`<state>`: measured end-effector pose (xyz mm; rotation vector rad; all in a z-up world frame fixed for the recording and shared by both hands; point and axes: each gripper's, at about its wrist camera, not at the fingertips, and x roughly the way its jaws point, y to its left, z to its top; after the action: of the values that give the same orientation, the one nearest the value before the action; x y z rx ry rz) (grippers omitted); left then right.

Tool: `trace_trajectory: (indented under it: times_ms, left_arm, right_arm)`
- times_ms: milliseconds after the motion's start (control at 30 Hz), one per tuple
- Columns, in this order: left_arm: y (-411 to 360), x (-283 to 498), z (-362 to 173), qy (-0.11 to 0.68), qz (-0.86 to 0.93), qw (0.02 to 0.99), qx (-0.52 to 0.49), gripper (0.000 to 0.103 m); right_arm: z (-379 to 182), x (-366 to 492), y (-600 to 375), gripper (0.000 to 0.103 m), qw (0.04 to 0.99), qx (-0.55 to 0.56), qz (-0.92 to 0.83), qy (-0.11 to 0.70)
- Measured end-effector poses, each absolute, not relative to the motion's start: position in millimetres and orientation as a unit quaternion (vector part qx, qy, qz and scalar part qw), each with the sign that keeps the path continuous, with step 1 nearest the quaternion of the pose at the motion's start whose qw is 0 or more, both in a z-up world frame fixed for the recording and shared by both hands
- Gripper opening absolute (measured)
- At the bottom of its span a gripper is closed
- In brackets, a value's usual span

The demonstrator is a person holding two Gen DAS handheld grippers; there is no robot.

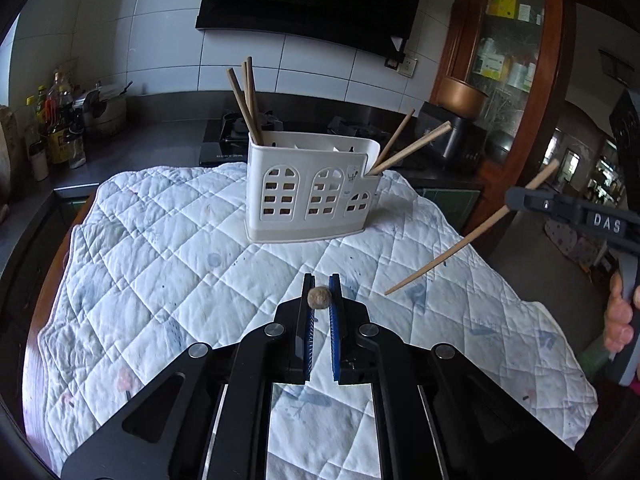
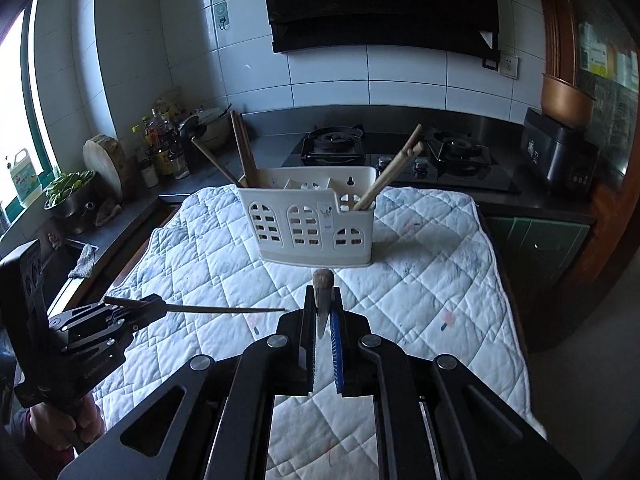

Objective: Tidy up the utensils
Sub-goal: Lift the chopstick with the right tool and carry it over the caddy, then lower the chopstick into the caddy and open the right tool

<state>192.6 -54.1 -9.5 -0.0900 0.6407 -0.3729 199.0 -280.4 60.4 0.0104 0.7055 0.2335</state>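
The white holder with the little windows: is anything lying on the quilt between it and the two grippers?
No. Both wrist views show only bare quilted cloth between the white holder and the left gripper and right gripper, each clamping a chopstick.

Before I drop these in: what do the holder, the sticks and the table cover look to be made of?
Holder: likely matte white moulded plastic, with cut-out windows.
Chopsticks: pale, unvarnished-looking wood or bamboo.
Cover: quilted fabric, stitched in diamonds, creased.

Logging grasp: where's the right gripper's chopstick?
Right gripper is shut on chopstick, lifted above quilted cloth, right of the white holder.
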Motion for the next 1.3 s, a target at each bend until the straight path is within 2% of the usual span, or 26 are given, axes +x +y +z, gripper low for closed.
trace_trajectory:
  times_ms: [233,533,733,1033,1300]
  left_arm:
    - [-50.7,218.6,16.4,0.306,-0.197,0.931,-0.032,0.006]
    - [-47.5,243.6,41.9,0.298,-0.205,0.932,-0.029,0.005]
    - [-48.6,257.3,75.9,0.270,-0.209,0.940,-0.028,0.005]
    - [-52.4,282.7,147.0,0.176,-0.192,0.965,-0.025,0.005]
    - [-52.7,328.4,160.5,0.155,-0.160,0.974,-0.049,0.005]
  right_arm:
    - [122.8,247.9,-271.7,0.007,0.933,-0.030,0.105,0.344]
    - [162.3,302.8,-267.2,0.007,0.943,-0.032,0.075,0.324]
    - [151.6,336.9,-263.4,0.007,0.937,-0.023,0.067,0.341]
    - [115.6,362.0,-256.3,0.007,0.924,-0.023,0.072,0.374]
    - [98.0,370.7,-253.5,0.007,0.919,-0.031,0.074,0.386]
